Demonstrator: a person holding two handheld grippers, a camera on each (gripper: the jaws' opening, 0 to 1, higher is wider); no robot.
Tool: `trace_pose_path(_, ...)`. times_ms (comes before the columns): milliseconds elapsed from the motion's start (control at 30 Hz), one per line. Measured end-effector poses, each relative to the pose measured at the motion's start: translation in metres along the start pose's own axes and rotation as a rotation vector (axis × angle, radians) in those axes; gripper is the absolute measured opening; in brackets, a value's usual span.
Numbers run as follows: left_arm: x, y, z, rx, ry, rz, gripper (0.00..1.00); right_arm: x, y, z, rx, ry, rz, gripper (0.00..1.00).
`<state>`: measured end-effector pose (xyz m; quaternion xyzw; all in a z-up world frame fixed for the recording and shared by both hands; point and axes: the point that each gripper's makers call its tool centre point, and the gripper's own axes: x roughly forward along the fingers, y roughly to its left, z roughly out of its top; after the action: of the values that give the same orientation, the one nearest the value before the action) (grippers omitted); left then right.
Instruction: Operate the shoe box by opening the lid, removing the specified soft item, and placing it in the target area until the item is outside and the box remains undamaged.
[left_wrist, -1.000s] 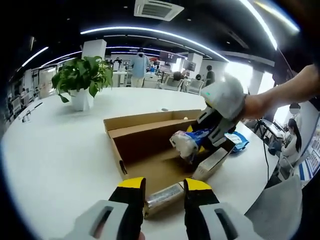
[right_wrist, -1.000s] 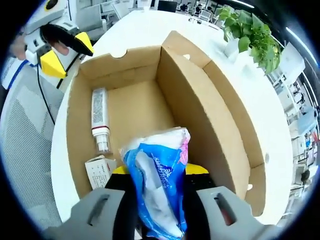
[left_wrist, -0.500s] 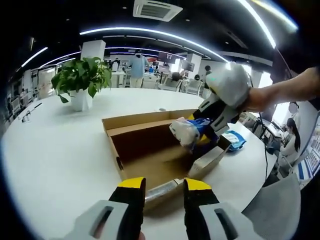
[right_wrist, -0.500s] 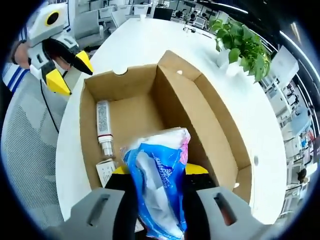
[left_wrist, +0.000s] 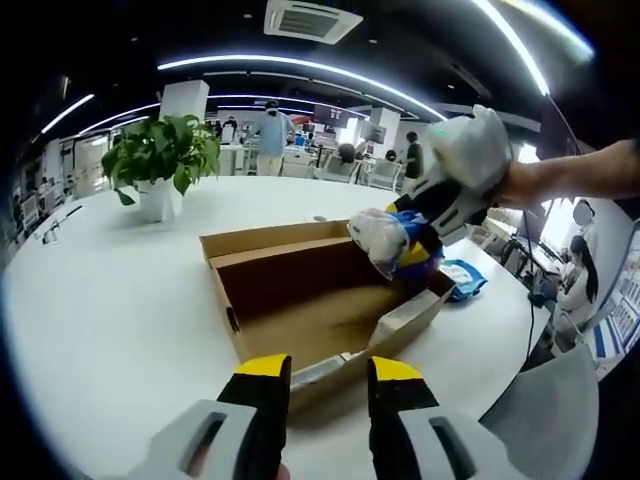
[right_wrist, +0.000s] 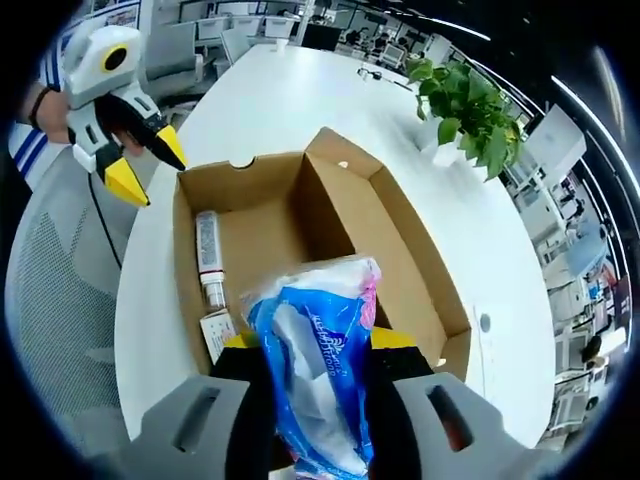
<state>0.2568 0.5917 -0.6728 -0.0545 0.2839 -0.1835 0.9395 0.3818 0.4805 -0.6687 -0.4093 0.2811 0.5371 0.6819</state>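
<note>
Table (left_wrist: 110, 300), left gripper view: white, round-edged, glossy, in a big open-plan office w/ curved ceiling light strips, an air vent overhead, desks and people far back. Potted plant (left_wrist: 163, 165) stands on the table, well apart from the box, up-left. Shoe box (left_wrist: 300, 295) is open brown cardboard, lying mid-table; its near edge sits just beyond the left gripper (left_wrist: 318, 385). That gripper's yellow-tipped jaws stand apart w/ nothing between them, poised over the near rim of the box. Right gripper (left_wrist: 425, 215) comes in from the right on a bare forearm, above the box's far-right corner, clamped on a soft blue-and-white plastic pack (left_wrist: 392, 238) held clear of the box. Another blue-and-white packet (left_wrist: 462, 278) lies on the table just beyond the box's right side. Grey mesh chair back (left_wrist: 555, 410) at lower right; a seated person far right.

Right gripper view, looking down: right gripper (right_wrist: 308, 350) jaws closed tight on the pack (right_wrist: 315, 365), which bulges up between them and blocks the near part of the box (right_wrist: 310, 260). Inside, along the left wall, a small bottle (right_wrist: 208, 262) lies flat, w/ a small carton (right_wrist: 216, 335) next to it nearer the camera. Left gripper (right_wrist: 140, 160) is at upper left, beside the box's far-left corner, jaws parted, empty, over the table edge and a mesh chair (right_wrist: 60, 300). Table (right_wrist: 300, 110) runs on to the plant (right_wrist: 465, 105) at top right.
</note>
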Motion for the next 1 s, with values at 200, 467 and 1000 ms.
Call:
trace_pose_path(200, 0.002, -0.006, 0.0, -0.002, 0.002, -0.006, 0.31, -0.014, -0.008, 0.003, 0.013, -0.023, -0.032, 0.29)
trace_pose_path(467, 0.003, -0.014, 0.004, 0.013, 0.004, -0.016, 0.31, -0.036, -0.022, 0.003, 0.065, -0.06, -0.071, 0.29)
trace_pose_path(1000, 0.004, -0.03, 0.01, 0.041, 0.001, -0.027, 0.3, -0.07, -0.032, -0.034, 0.05, -0.017, -0.137, 0.29)
